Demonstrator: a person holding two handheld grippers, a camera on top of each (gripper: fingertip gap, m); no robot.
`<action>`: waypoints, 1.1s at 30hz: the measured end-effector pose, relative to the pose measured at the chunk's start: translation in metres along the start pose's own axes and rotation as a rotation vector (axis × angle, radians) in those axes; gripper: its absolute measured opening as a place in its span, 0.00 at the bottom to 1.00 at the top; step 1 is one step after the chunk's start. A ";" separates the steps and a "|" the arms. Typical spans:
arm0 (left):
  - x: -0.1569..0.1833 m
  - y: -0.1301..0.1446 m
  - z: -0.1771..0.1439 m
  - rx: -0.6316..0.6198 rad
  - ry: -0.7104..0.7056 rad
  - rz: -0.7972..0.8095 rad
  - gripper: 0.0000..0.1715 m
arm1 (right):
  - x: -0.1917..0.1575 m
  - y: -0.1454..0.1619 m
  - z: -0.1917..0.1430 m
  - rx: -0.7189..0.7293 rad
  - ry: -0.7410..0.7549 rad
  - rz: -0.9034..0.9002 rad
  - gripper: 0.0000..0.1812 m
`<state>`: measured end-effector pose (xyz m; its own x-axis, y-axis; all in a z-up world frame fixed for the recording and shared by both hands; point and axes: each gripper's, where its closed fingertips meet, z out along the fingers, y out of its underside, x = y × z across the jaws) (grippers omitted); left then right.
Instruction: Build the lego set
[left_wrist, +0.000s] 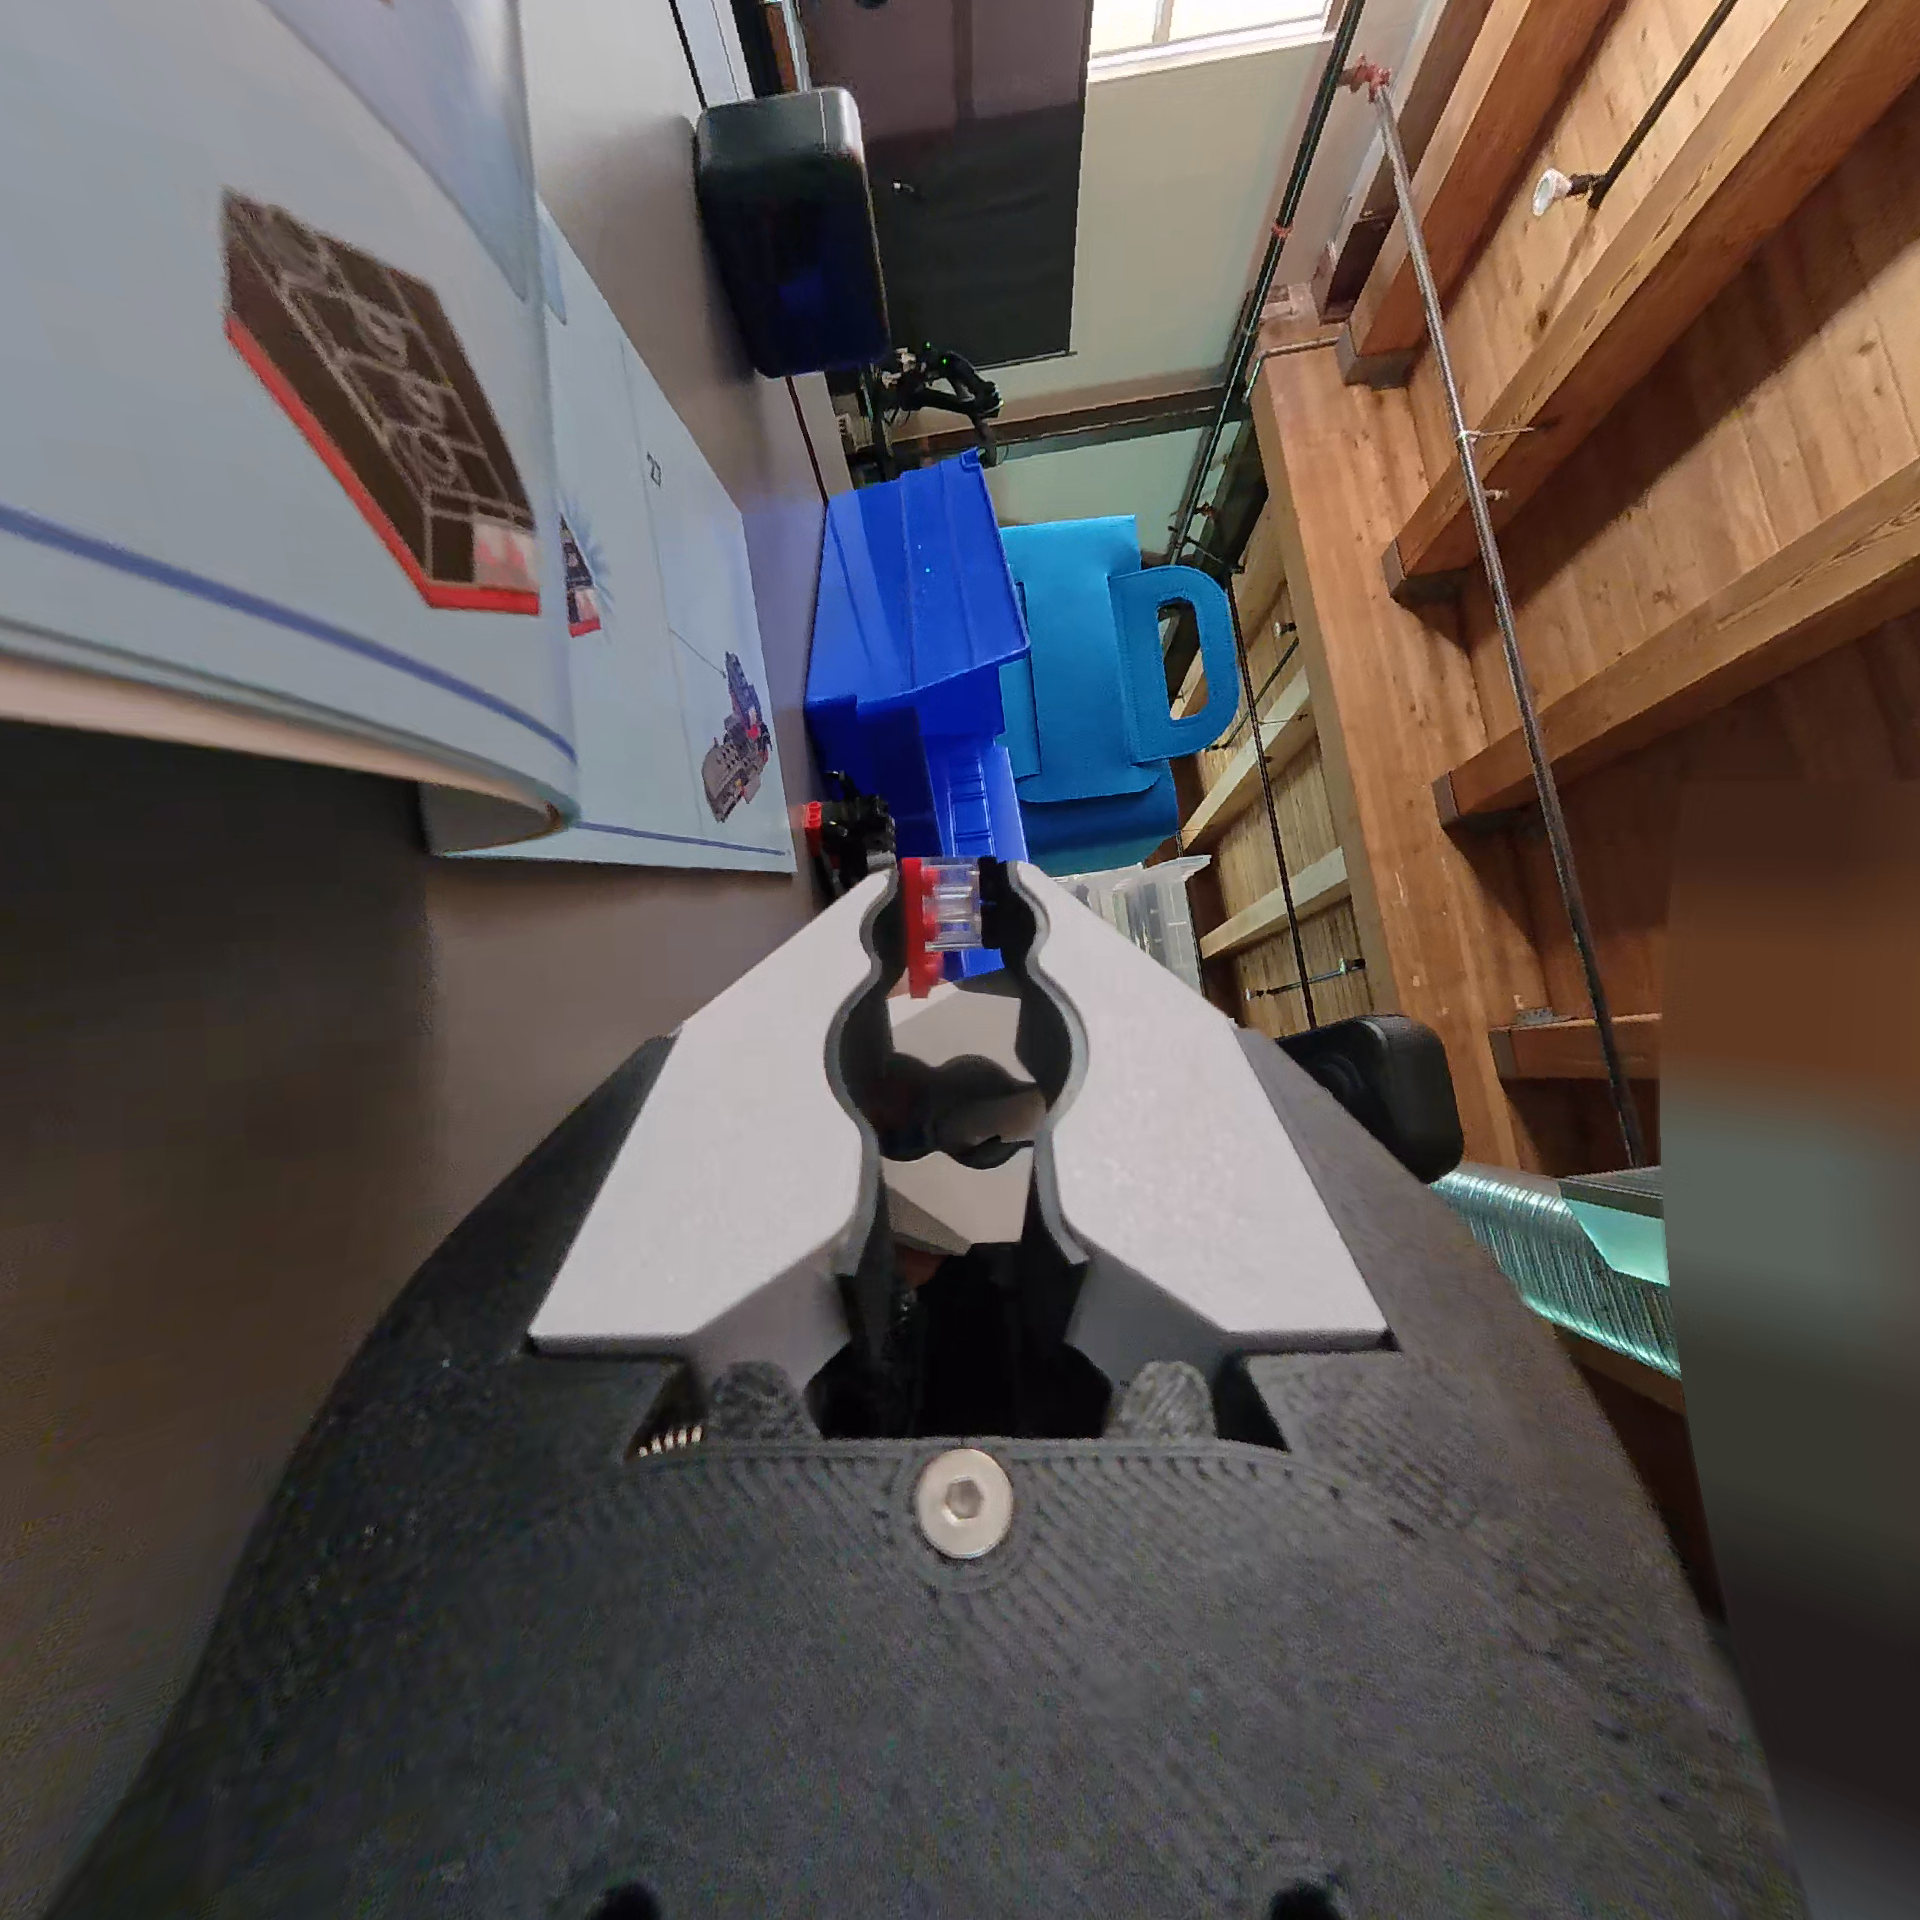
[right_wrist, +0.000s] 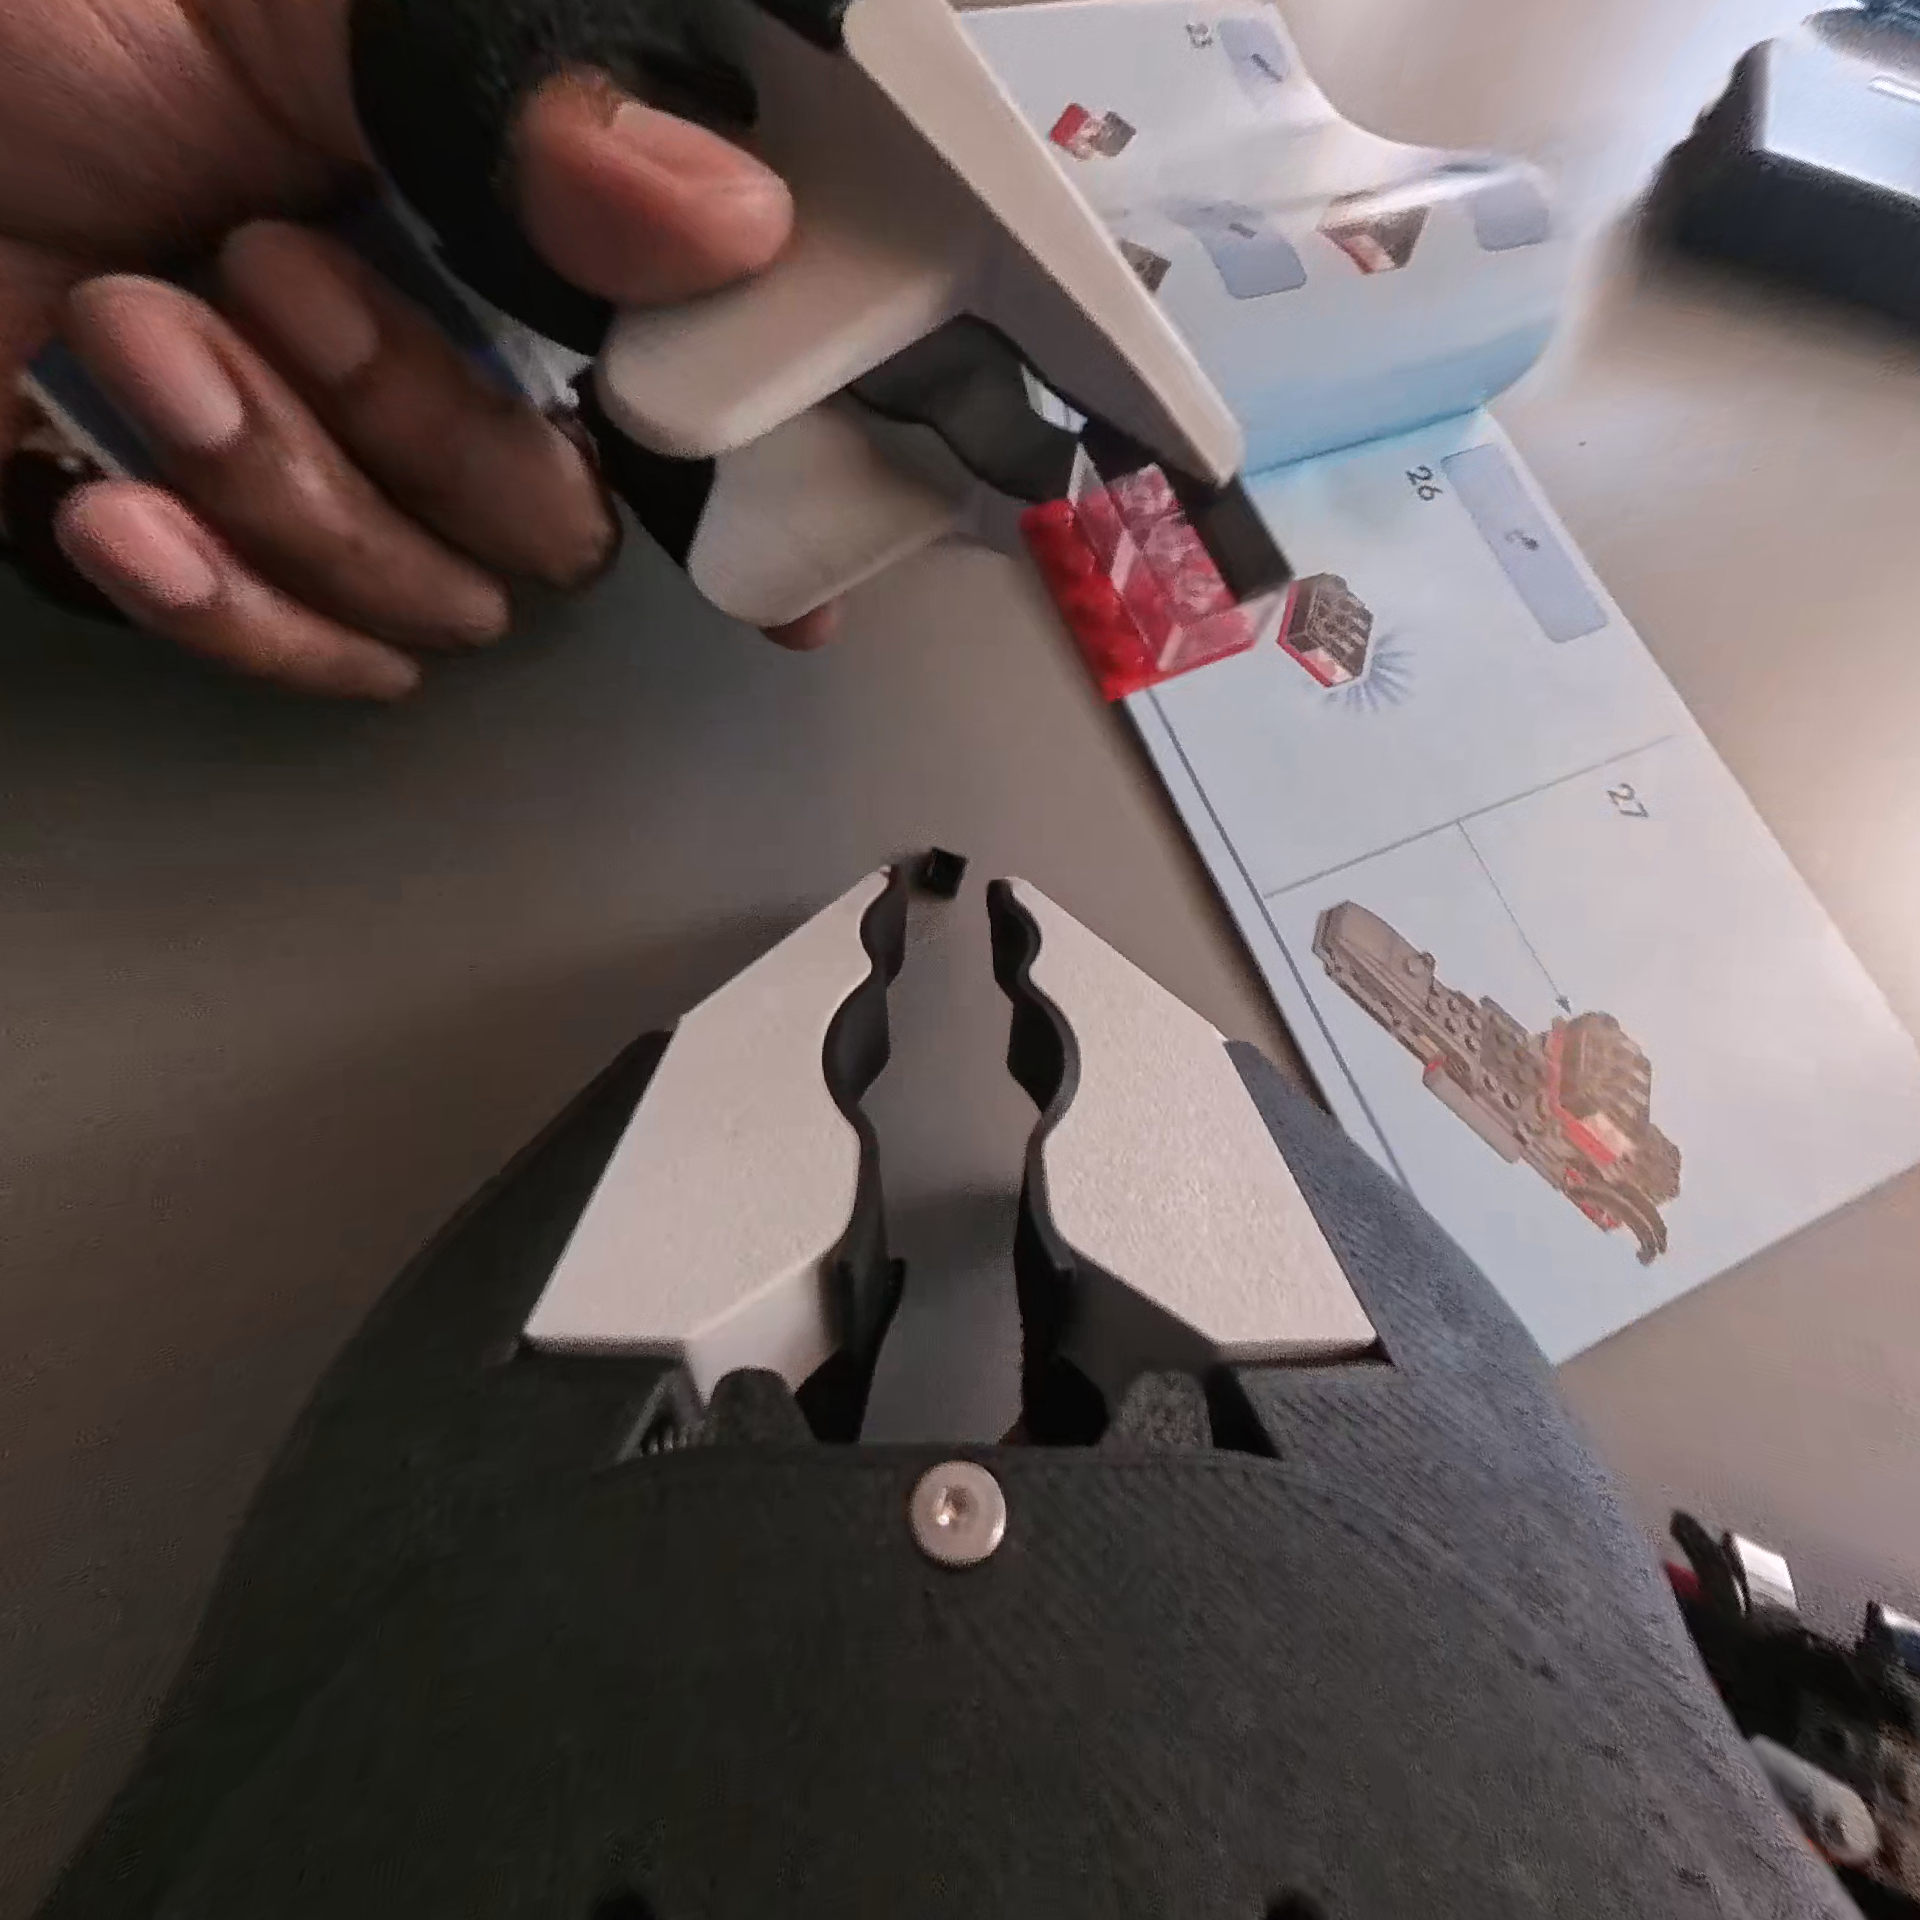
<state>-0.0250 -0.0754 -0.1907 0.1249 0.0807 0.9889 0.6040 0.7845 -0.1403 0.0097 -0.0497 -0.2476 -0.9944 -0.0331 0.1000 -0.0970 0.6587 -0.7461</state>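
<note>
Premises appeared to be a workshop/lab: exposed timber beams (left_wrist: 1621, 343), metal pipe (left_wrist: 1475, 520), blue storage bins (left_wrist: 914, 644), grey worktable (right_wrist: 312, 935) w/ open instruction booklet (right_wrist: 1558, 935).

Each gripper (right_wrist: 940, 888) is built from a black ribbed printed body, pale grey wedge-shaped fingers (left_wrist: 748, 1122) lined with wavy black pads, and one silver hex screw (left_wrist: 963, 1502).

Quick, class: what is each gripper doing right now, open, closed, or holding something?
Left gripper: closed on the red and clear lego piece.
Right gripper: open, holding nothing, a small black piece at its tips.
</note>
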 end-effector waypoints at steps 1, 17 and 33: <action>0.001 -0.001 0.000 0.000 0.000 0.008 0.10 | -0.001 0.000 0.003 -0.016 0.001 -0.006 0.10; -0.001 0.028 0.026 -0.072 0.008 -0.007 0.10 | 0.022 -0.003 -0.096 0.438 0.163 0.135 0.08; -0.005 0.055 0.053 -0.129 -0.002 -0.005 0.10 | -0.005 0.108 -0.161 0.117 0.187 0.244 0.13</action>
<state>-0.0347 0.0000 -0.2004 0.1204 0.0779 0.9897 0.7010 0.6992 -0.1404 0.0109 0.1432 -0.2227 -0.9651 0.2611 0.0204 0.1283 0.5392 -0.8323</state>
